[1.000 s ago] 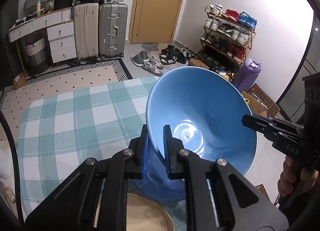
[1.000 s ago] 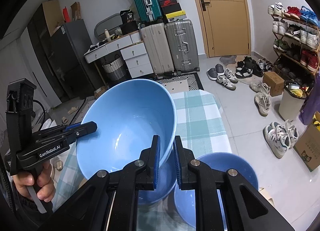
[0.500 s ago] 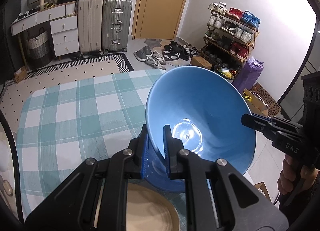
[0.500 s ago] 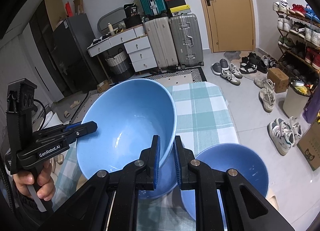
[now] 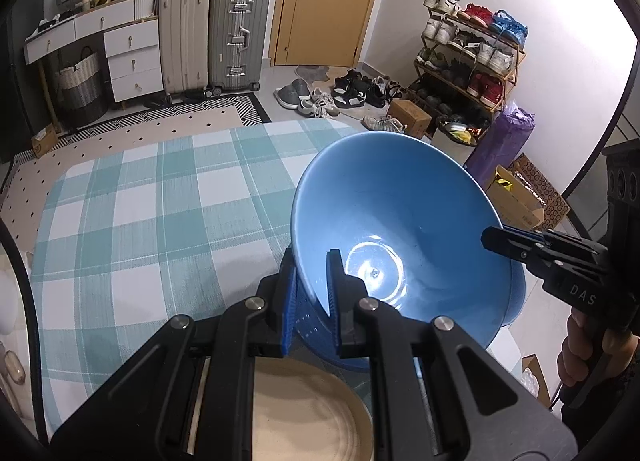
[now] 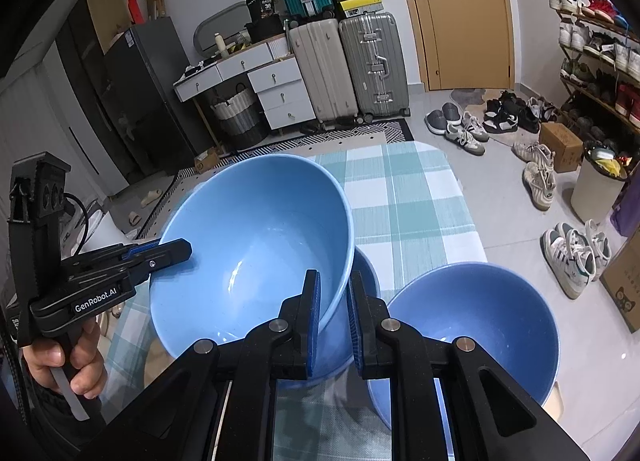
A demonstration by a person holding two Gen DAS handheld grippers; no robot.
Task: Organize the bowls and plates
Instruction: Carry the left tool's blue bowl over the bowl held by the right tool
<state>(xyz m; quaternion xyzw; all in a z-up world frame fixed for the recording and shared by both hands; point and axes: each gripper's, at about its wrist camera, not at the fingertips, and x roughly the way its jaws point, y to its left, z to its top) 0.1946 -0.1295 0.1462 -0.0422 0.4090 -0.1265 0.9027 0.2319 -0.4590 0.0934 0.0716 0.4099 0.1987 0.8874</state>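
Note:
A large blue bowl (image 5: 400, 221) is held tilted above the checked tablecloth (image 5: 160, 213) by both grippers. My left gripper (image 5: 311, 261) is shut on its near rim. My right gripper (image 6: 333, 281) is shut on the opposite rim of the same bowl (image 6: 256, 237); it also shows at the right of the left wrist view (image 5: 540, 257). Another blue bowl (image 6: 368, 277) sits directly under the held one. A third blue bowl (image 6: 476, 325) stands to the right. A beige plate (image 5: 304, 417) lies below my left gripper.
The table's far edge (image 5: 240, 133) is rounded, with floor beyond. Suitcases (image 5: 216, 37), a white dresser (image 5: 120, 49), a shoe rack (image 5: 468, 57) and loose shoes (image 5: 336, 97) stand past it. A bin (image 6: 596, 185) stands right of the table.
Both grippers have lowered the held bowl toward the bowl beneath it, and more of the third bowl shows at the right. Both grips are unchanged.

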